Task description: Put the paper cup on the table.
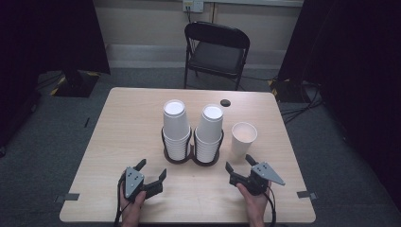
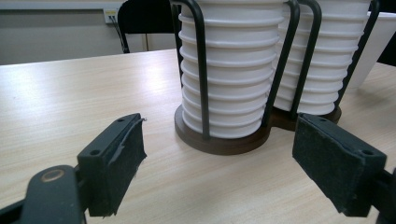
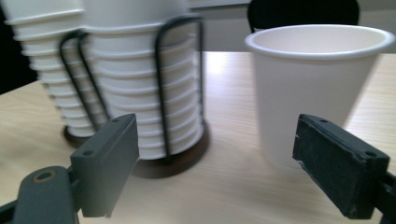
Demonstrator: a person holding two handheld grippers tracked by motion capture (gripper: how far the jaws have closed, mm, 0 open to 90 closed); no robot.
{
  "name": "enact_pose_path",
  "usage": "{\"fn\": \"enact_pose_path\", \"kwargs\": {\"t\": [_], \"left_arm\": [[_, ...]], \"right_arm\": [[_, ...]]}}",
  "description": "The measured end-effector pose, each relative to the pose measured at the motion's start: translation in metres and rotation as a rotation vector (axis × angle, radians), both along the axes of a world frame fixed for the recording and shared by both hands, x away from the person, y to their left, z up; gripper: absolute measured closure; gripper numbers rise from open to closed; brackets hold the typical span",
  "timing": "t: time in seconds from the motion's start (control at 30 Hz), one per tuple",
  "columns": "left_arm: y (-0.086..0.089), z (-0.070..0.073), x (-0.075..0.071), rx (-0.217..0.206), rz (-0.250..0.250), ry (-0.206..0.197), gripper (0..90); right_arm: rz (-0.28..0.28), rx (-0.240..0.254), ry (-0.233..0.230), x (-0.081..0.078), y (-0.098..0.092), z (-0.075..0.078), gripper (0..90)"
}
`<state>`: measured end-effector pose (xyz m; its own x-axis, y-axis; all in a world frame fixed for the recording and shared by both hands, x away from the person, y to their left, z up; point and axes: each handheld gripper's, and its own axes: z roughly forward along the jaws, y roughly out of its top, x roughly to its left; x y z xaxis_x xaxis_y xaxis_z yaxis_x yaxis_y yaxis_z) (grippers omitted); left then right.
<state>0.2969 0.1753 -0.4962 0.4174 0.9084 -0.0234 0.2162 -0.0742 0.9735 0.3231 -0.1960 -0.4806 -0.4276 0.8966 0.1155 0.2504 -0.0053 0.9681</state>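
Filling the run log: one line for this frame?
left gripper: open, empty | right gripper: open, near single paper cup | cup stacks: in holder

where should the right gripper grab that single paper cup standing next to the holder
Grip the loose cup across its side wall around mid-height, coming level from the person's side with the right gripper. It stands upright, mouth up, apart from the cup holder, and the open jaws look wide enough.

OBSTACLES: two white paper cup stacks in a dark twin wire holder (image 1: 191, 153) at bench centre; single white paper cup (image 1: 243, 139) just right of it | FREE: bare pale wood bench (image 1: 127, 127) left, near edge, far strip | GAP: narrow between holder and single cup
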Motion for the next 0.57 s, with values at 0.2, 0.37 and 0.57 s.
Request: {"fn": "enact_pose_path", "kwargs": {"t": [0.2, 0.37, 0.57], "left_arm": [[0.0, 0.0, -0.002, -0.001, 0.014, 0.004, 16.5], [0.002, -0.001, -0.006, -0.018, 0.024, -0.019, 16.4], [0.004, -0.001, -0.007, -0.034, 0.041, -0.036, 16.0]], "right_arm": [[0.047, -0.021, -0.023, -0.014, 0.023, -0.001, 14.1], [0.049, -0.043, -0.053, -0.021, 0.036, -0.008, 13.3], [0.064, -0.04, -0.035, -0.017, 0.037, -0.015, 13.2]]}}
